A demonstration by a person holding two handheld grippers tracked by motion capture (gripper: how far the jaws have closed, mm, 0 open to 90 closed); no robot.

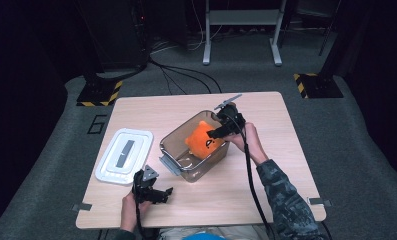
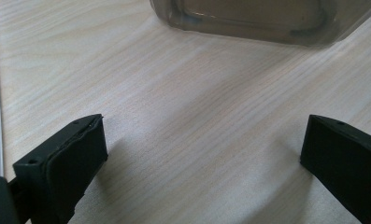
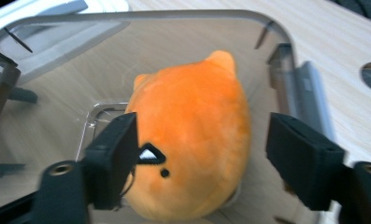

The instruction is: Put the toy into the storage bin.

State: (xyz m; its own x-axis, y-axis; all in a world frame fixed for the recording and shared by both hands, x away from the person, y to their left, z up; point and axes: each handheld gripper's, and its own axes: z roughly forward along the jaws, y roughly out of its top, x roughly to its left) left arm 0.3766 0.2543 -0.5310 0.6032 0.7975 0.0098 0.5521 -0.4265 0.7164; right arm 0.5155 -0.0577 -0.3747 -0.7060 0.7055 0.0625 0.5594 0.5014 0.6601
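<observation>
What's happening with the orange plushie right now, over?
Right gripper open, jaws either side of orange plushie in clear bin. Left gripper open, idle over table. Lid off, nothing blocking.

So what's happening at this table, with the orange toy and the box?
A person works two hand-held grippers. The right hand-held gripper hangs open over an orange plush toy sitting inside a clear plastic box, one jaw close beside it. The left hand-held gripper waits open above the table. The box's white lid lies alongside.

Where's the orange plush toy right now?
The orange plush toy sits inside the clear plastic bin at mid-table in the high view, right of the white lid, with the right gripper open around it.
</observation>
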